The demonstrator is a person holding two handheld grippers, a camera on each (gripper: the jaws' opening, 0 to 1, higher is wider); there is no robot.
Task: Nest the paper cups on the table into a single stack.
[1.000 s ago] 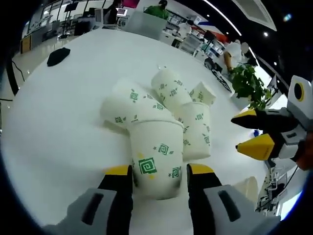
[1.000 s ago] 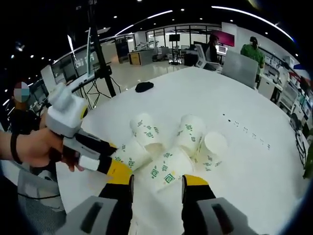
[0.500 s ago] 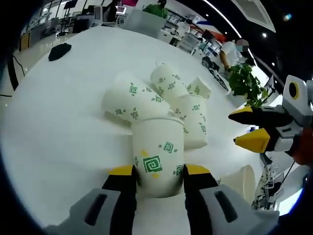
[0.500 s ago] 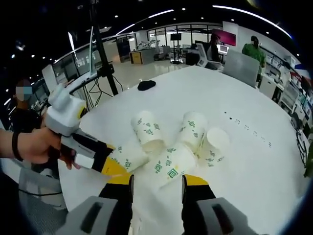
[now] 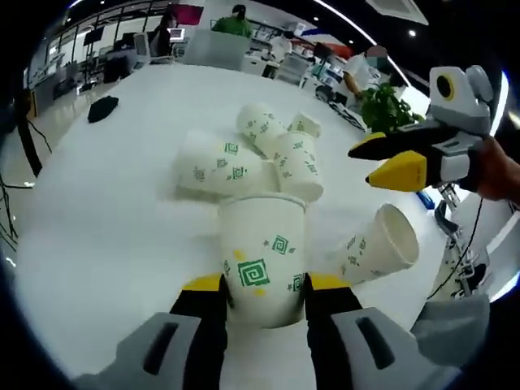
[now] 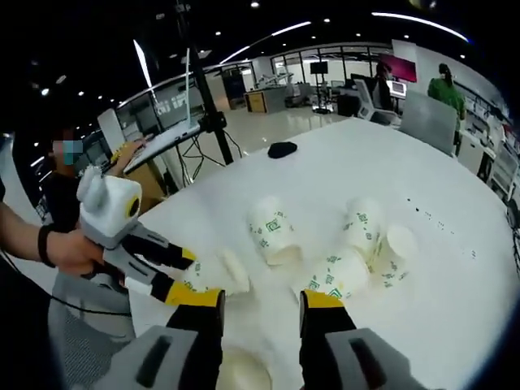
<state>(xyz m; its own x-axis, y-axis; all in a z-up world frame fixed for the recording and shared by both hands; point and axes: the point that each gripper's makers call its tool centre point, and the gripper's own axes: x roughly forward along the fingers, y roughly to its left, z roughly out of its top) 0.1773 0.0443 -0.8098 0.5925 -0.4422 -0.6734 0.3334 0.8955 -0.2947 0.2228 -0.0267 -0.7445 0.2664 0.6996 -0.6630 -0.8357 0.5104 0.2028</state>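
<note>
White paper cups with green square prints lie on a white round table (image 5: 97, 211). My left gripper (image 5: 262, 283) is shut on one cup (image 5: 262, 256), mouth facing away from me, held in front of a pile of several cups (image 5: 244, 162) lying on their sides. Another cup (image 5: 374, 248) lies alone to the right, near the table edge. My right gripper (image 5: 372, 160) hovers open above that lone cup. In the right gripper view my right gripper (image 6: 258, 301) is open with nothing between its tips, the left gripper (image 6: 191, 275) holds its cup (image 6: 218, 272), and the pile (image 6: 337, 252) lies beyond.
A small black object (image 5: 102, 108) sits far back on the table (image 6: 455, 309). A potted plant (image 5: 386, 106) stands past the far right edge. A tripod (image 6: 207, 97) and a seated person (image 6: 69, 175) are off the table's left side.
The left gripper has drawn its cup back from the pile, leaving a gap. The right gripper has pulled back and risen, and a lone cup by the table edge has come into view.
</note>
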